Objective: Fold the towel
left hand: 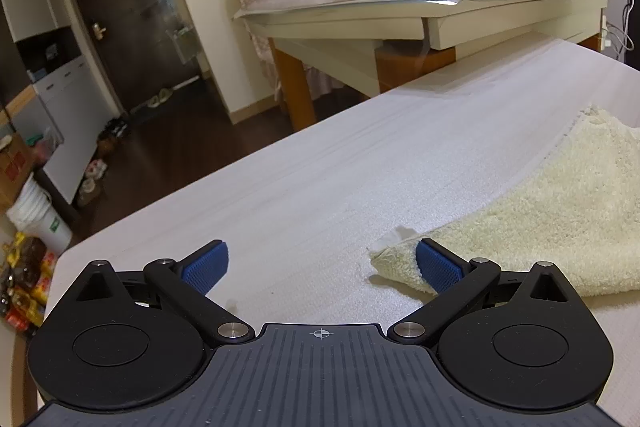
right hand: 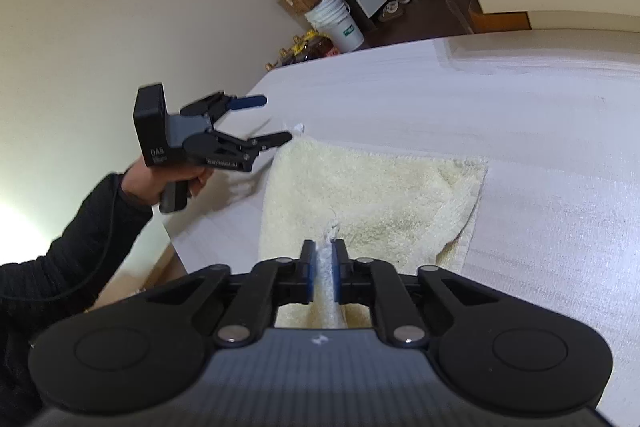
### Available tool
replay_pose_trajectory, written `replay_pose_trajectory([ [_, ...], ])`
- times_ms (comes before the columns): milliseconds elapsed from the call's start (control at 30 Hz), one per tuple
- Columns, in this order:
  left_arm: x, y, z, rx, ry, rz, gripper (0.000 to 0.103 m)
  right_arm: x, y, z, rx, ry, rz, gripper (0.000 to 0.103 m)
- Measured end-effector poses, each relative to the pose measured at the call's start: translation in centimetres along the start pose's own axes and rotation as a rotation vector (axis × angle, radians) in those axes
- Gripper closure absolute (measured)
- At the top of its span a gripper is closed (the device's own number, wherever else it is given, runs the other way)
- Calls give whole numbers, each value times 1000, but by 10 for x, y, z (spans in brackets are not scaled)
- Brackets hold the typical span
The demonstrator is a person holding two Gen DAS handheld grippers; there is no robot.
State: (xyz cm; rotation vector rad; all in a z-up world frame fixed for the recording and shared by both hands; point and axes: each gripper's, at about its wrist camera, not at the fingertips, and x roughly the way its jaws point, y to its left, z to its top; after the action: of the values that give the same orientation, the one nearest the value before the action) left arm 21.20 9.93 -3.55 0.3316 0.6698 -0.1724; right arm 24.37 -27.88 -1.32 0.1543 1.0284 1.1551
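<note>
The right gripper (right hand: 324,269) is pinched tight on a thin ridge of the towel (right hand: 372,203) at that cloth's near edge, with the blue pads almost meeting around a narrow strip of pale hem or tag. So little fabric is caught that the bite looks shallow: a quick lift could pull the hem free, or raise only the top ply if this edge is already doubled. The cream towel lies flat on the white table (right hand: 500,115), its near edge under that gripper and its far right corner slightly crumpled. At the towel's far left corner the left gripper (left hand: 322,265) stands wide apart, one blue pad touching the curled corner, the other well clear over bare table beside it; nothing is held there. If the right side rises before this one closes, the towel would likely drag and skew, making the fold uneven. That corner also sits close to the table's edge, so a sideways tug could slide cloth over it.
</note>
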Motion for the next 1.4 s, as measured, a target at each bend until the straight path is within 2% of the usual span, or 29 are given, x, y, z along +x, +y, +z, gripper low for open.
replay_pose_trajectory([
  [233,1,-1,1,17,-4,2,1,-19,23,12,-34,-77,54,97],
  [367,1,-1,1,23,-4,3,0,-25,48,40,-80,-121,100,97],
  [467,1,-1,1,20,-3,1,1,-18,59,58,-117,-116,108,97],
  [733,-22,15,-12,1,-24,-2,1,46,80,104,-188,-27,137,97],
  [900,-38,42,-24,-57,-46,43,1,91,89,122,-209,25,162,97],
  [1067,-37,63,-29,-106,-35,90,1,133,98,135,-222,71,185,97],
  [1200,-39,66,-33,-99,-33,114,1,161,101,136,-236,118,165,96],
  [1400,-43,59,-39,-75,-39,110,1,207,93,139,-220,183,114,96],
])
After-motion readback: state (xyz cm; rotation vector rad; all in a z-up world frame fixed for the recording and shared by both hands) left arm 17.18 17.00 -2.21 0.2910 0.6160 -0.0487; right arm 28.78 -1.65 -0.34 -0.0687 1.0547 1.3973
